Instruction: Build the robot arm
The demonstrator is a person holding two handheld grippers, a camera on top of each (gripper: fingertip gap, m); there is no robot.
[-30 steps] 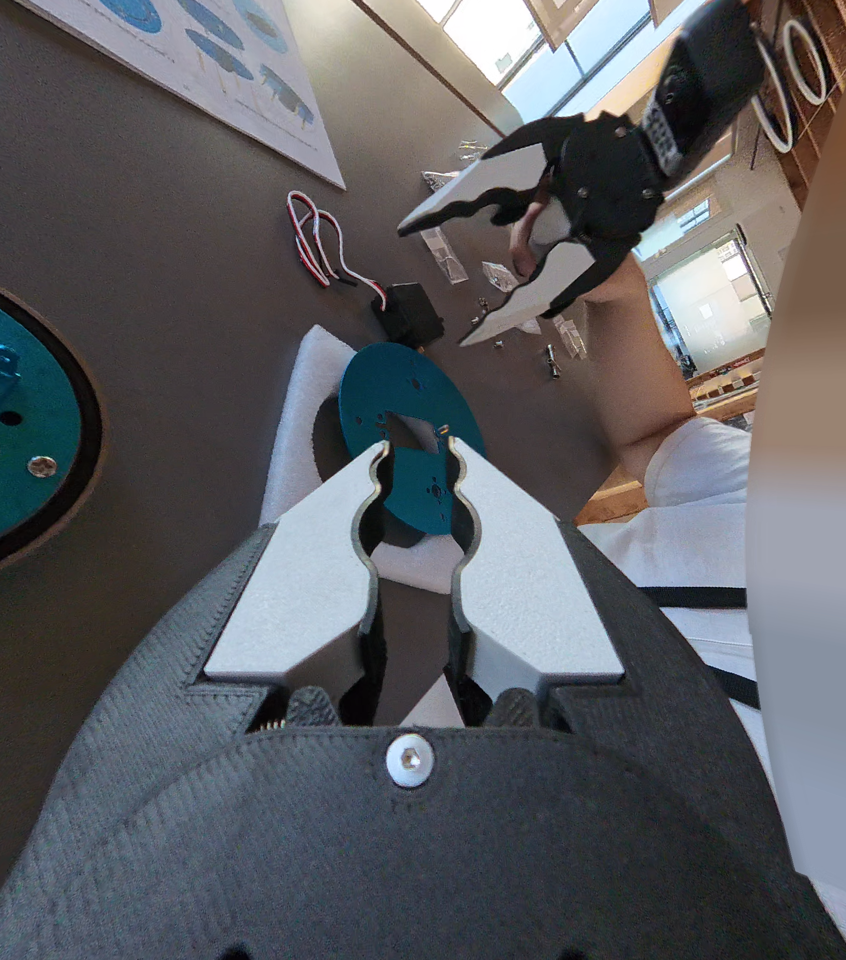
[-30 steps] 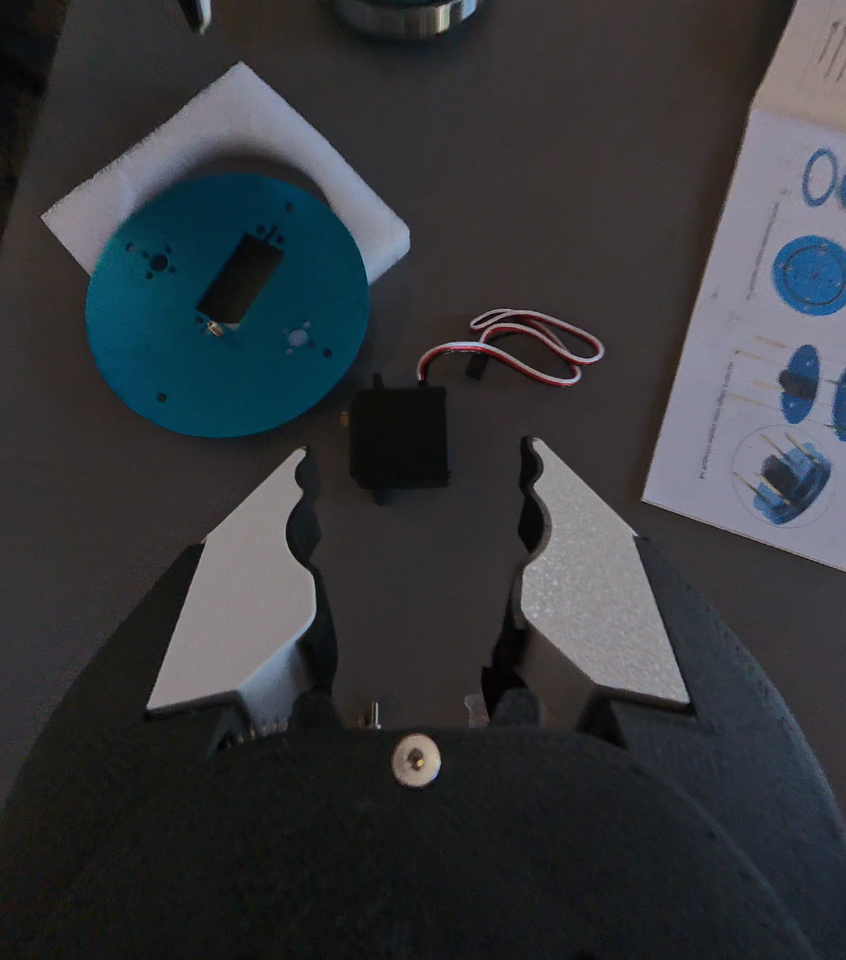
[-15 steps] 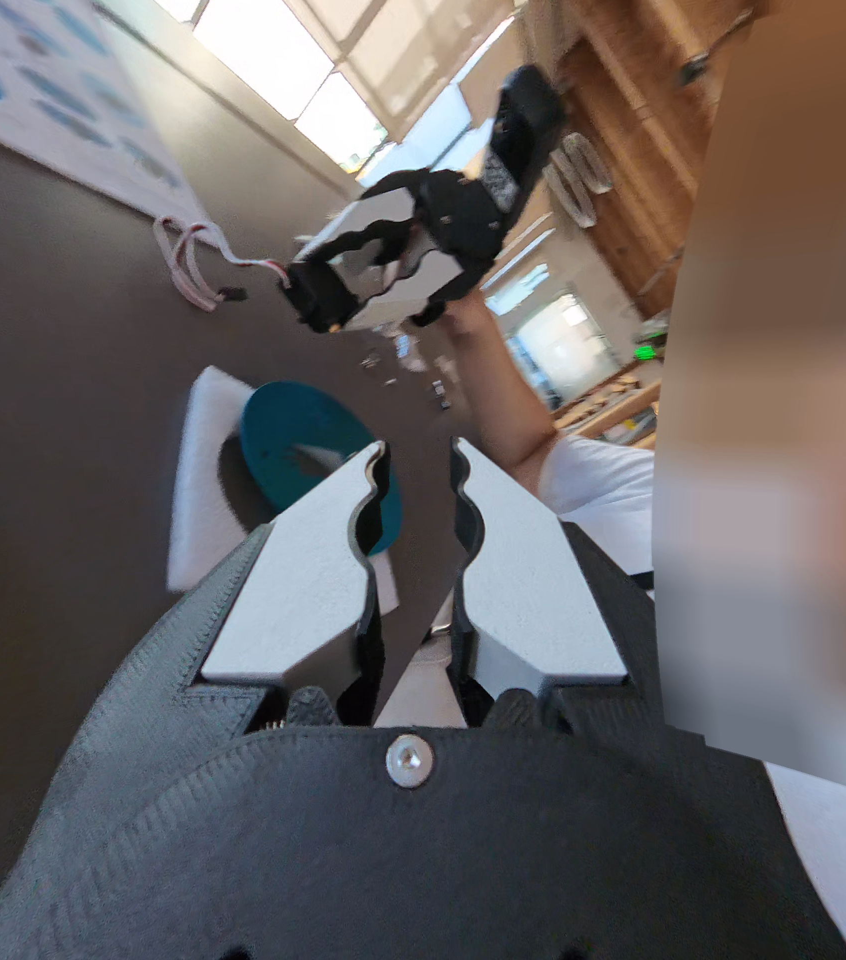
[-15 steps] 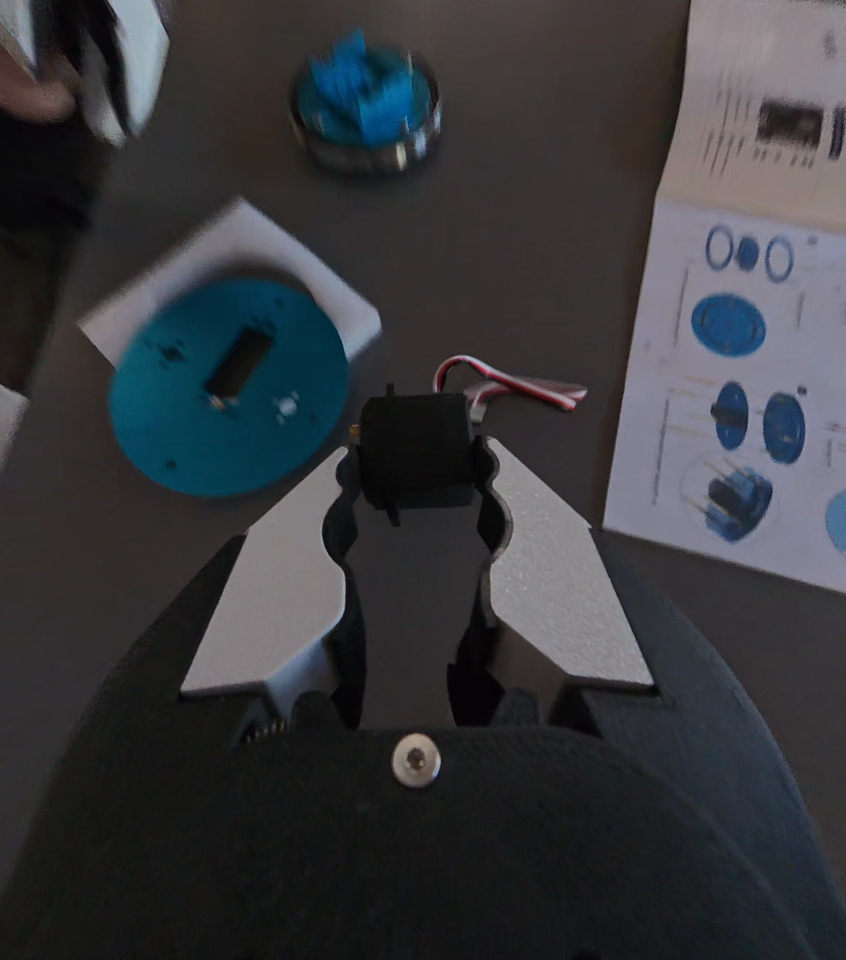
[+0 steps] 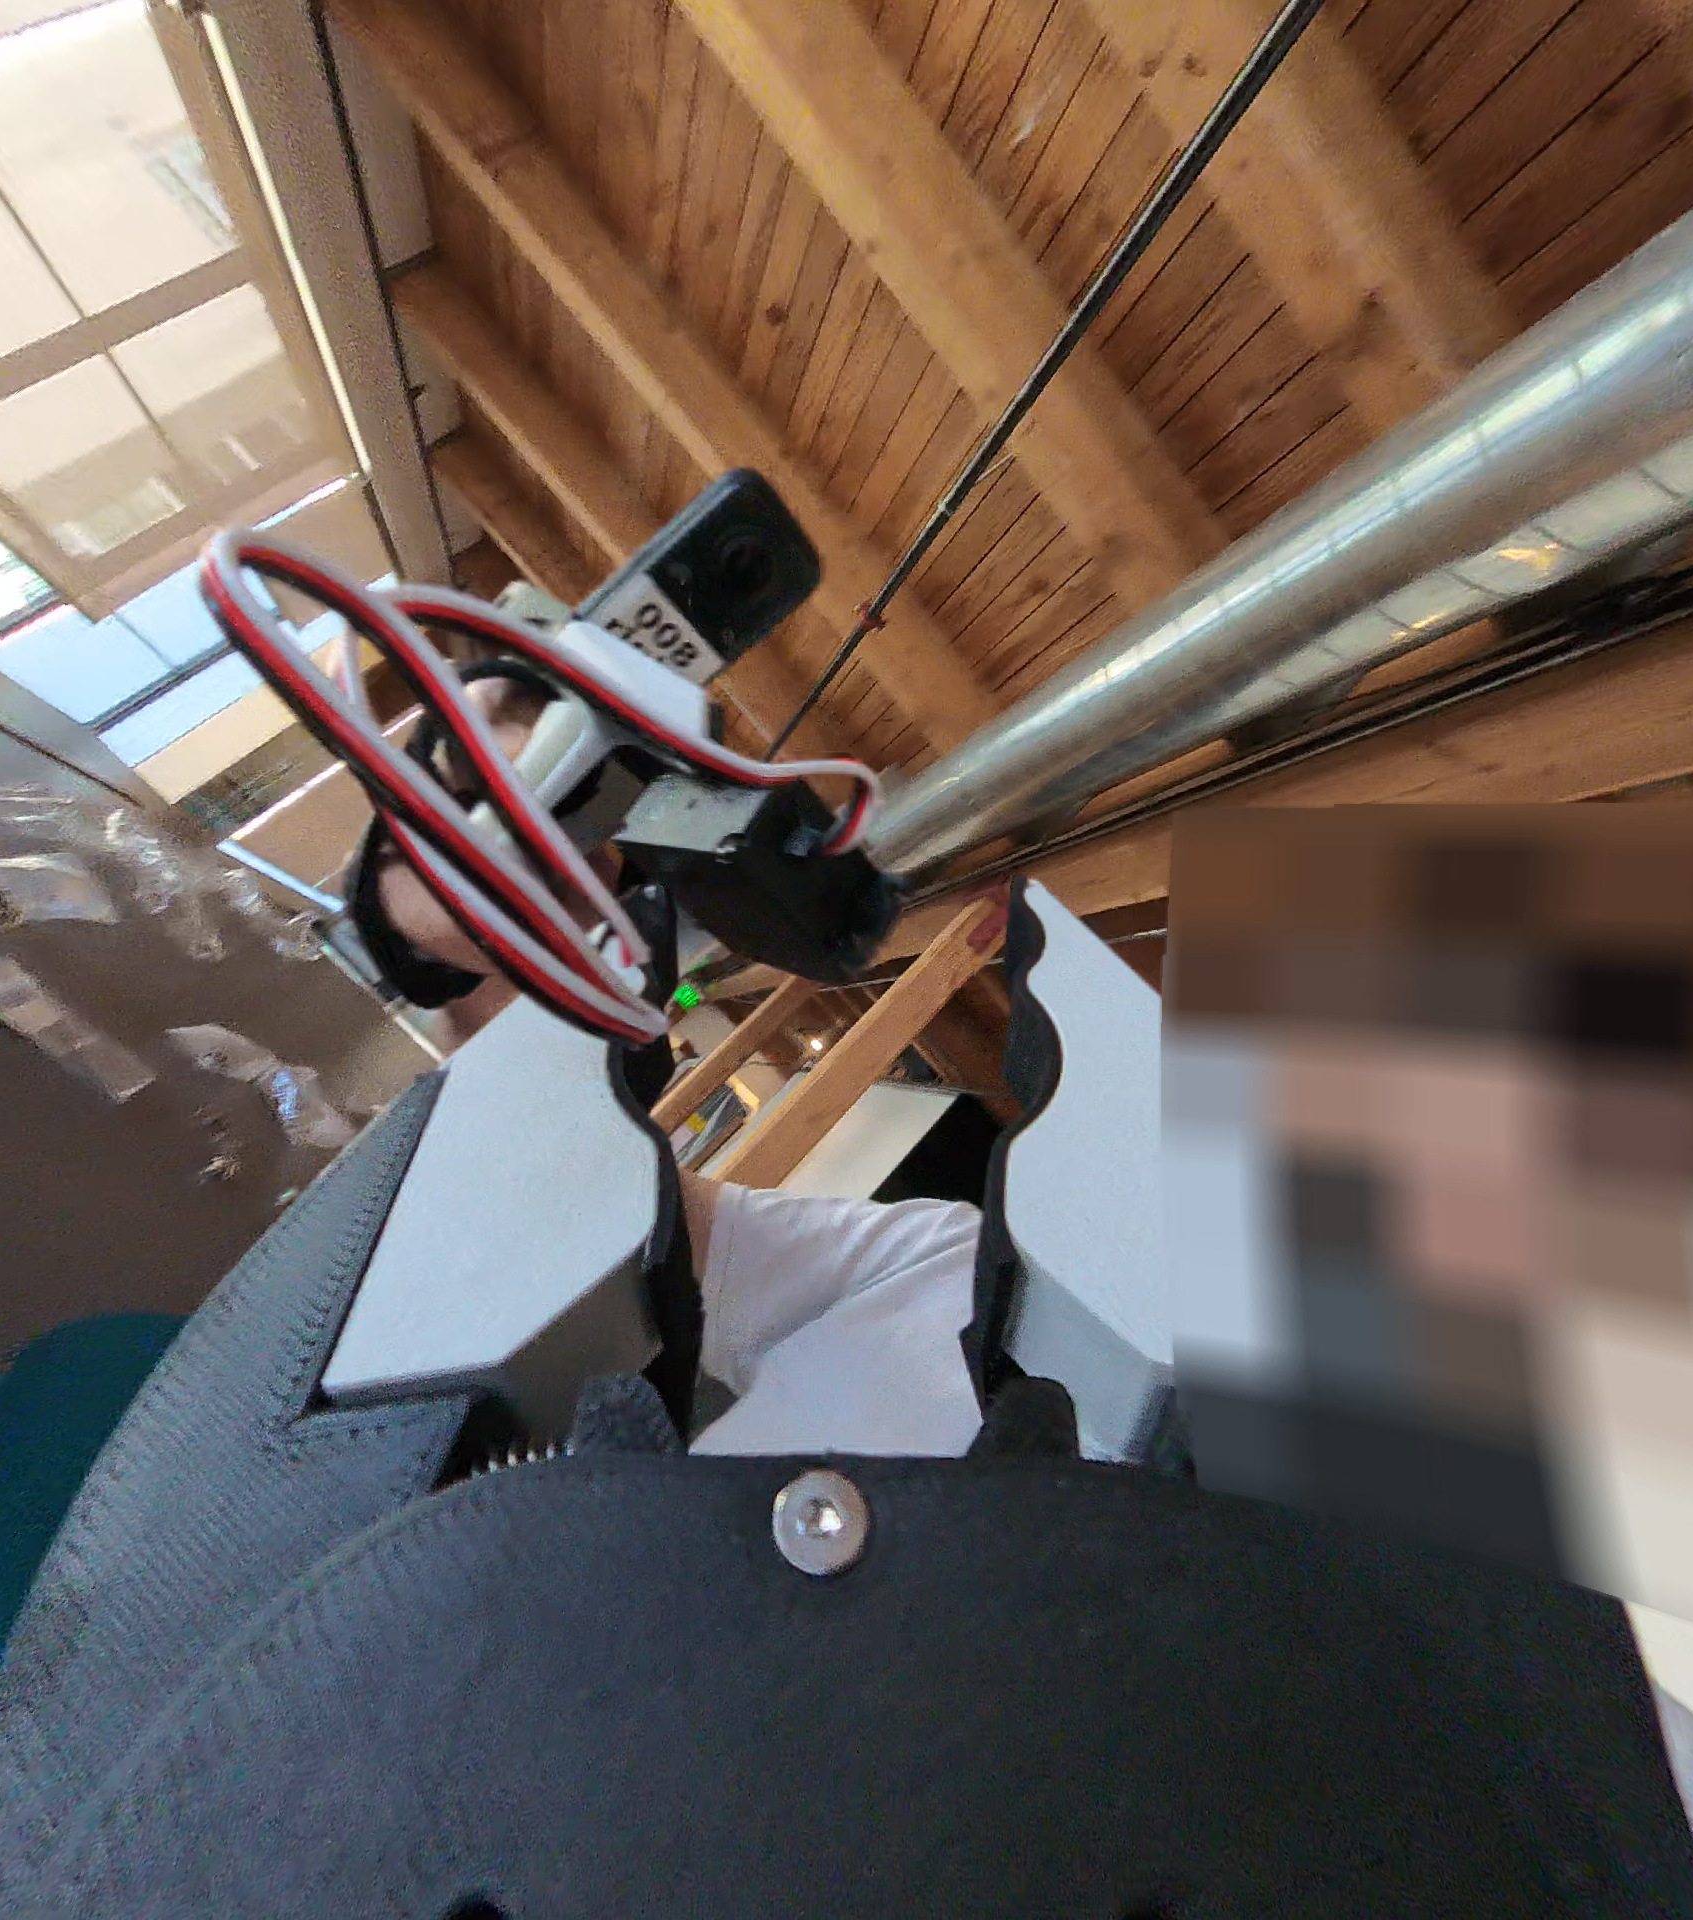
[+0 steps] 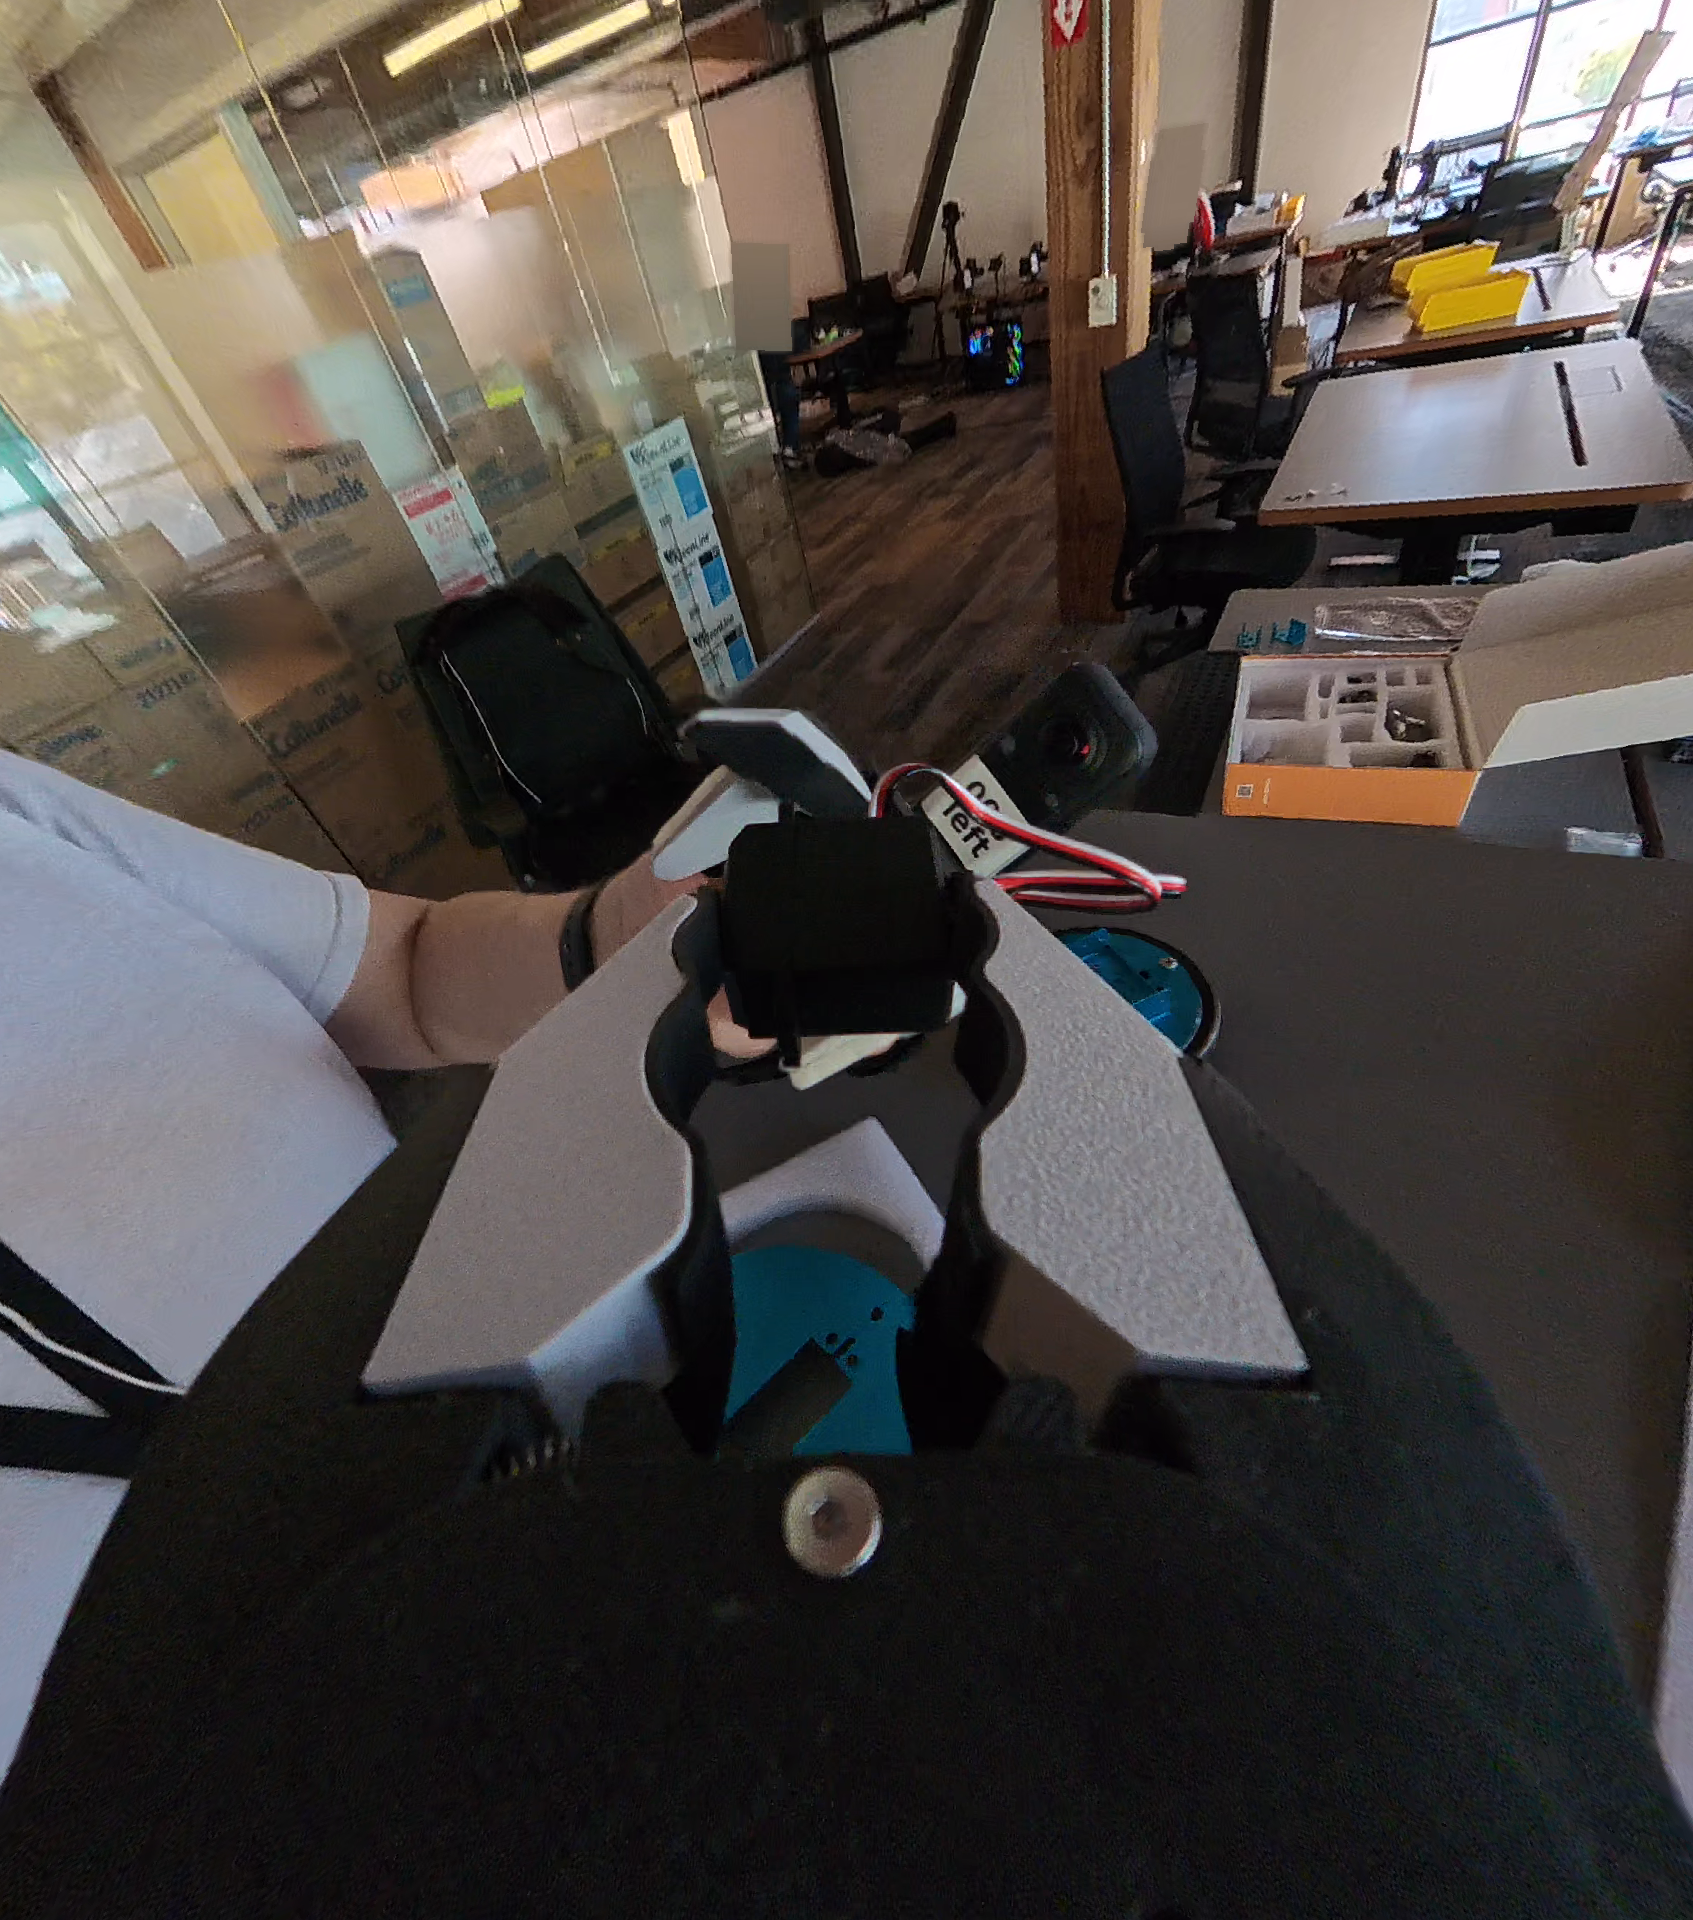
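My right gripper (image 6: 837, 904) is shut on a black servo (image 6: 837, 956) and holds it in the air above the dark table (image 6: 1444, 1039). The servo's red, white and black wire (image 6: 1081, 873) trails to the right. My left gripper (image 5: 821, 966) is open and empty. Its fingertips point up at the same servo (image 5: 780, 883), which hangs just beyond them with its wire loop (image 5: 468, 790) to the left. A blue disc with a rectangular slot (image 6: 811, 1340) lies on white foam (image 6: 821, 1174) under my right gripper.
A round blue base (image 6: 1143, 977) sits on the table beyond the servo. An open cardboard box with foam compartments (image 6: 1361, 727) stands at the back right. Small plastic bags (image 5: 94, 935) lie on the table. A person's forearm (image 6: 468, 966) reaches in from the left. Only a small space, under 4 cm, lies between the two pairs of fingers.
My right gripper closed on the servo and lifted it off the table. My left gripper swung up from the blue disc toward the servo, and its jaws opened wider.
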